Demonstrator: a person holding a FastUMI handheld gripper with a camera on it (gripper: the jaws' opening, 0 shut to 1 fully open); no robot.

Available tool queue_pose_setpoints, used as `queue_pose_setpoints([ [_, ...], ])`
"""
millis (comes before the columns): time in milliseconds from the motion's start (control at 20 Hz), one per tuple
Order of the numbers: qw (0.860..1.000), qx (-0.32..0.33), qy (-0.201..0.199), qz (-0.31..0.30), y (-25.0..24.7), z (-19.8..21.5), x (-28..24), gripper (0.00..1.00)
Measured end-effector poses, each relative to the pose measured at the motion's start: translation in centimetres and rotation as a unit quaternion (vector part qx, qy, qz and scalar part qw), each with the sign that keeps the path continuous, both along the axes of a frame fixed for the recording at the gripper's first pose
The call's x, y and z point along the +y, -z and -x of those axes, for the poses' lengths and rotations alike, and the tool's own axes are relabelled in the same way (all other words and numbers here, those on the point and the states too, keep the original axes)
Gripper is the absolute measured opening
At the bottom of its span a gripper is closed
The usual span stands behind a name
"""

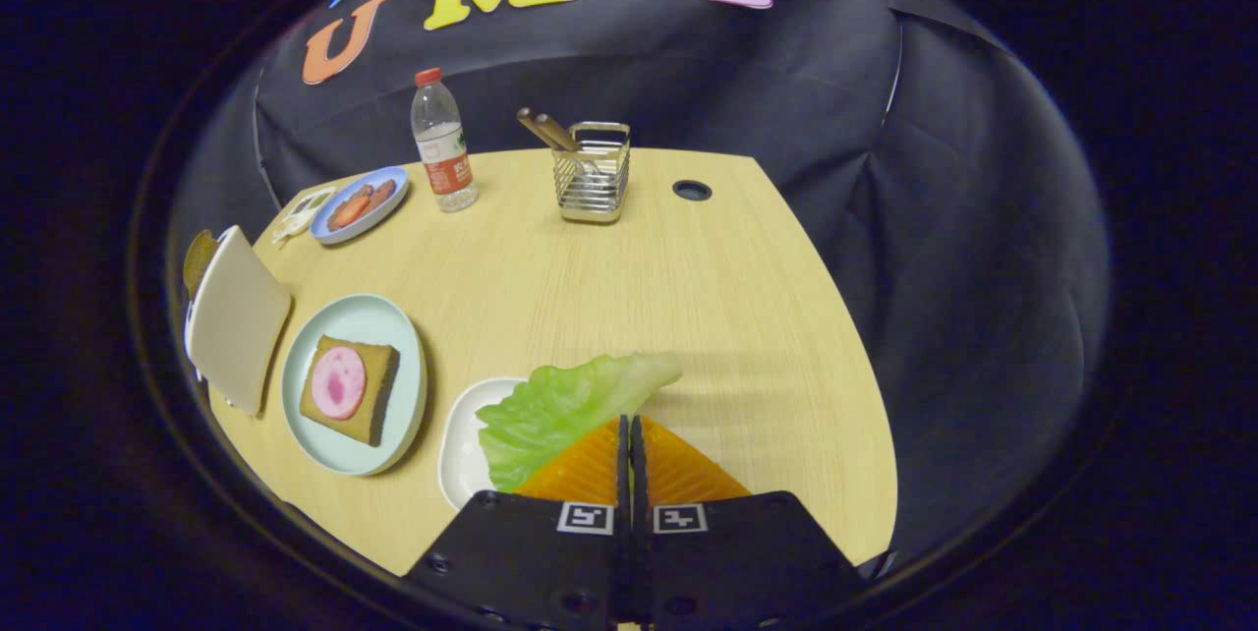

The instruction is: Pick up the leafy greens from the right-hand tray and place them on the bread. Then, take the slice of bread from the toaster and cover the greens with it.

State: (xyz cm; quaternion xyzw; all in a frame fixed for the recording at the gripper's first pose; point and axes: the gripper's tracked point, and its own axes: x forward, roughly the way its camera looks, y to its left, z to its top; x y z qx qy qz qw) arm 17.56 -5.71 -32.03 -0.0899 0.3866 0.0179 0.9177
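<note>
I have the gripper (pixel 629 430) clenched on the leafy greens (pixel 565 405), lifted over the white tray (pixel 457 444), long axis running left-right, stem pointing right; the plate (pixel 393 326) holds bread (pixel 378 390)

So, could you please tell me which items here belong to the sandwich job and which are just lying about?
Job: lettuce leaf at the shut tool, white tray, bread with ham on the pale plate, toaster.

Lying about: water bottle, wire holder, blue plate of food.
</note>
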Motion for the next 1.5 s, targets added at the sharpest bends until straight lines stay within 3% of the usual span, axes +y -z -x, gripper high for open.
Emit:
queue_pose_setpoints([
  [450, 0.999, -0.045, -0.017, 0.003, -5.5, 3.2, 4.1, 0.00],
  [750, 0.995, -0.078, -0.066, 0.008, -8.4, 5.1, 10.5, 0.00],
  [900, 0.994, -0.080, -0.072, 0.023, -7.8, 5.4, 12.3, 0.00],
  [1250, 0.998, -0.035, -0.046, 0.040, -2.7, 5.4, 11.8, 0.00],
  [1350, 0.998, -0.012, -0.050, 0.044, -0.5, 5.9, 11.5, 0.10],
  [1400, 0.998, -0.001, -0.052, 0.047, 0.7, 6.2, 11.4, 0.23],
  [1500, 0.997, 0.019, -0.053, 0.049, 2.8, 6.6, 11.5, 0.37],
])
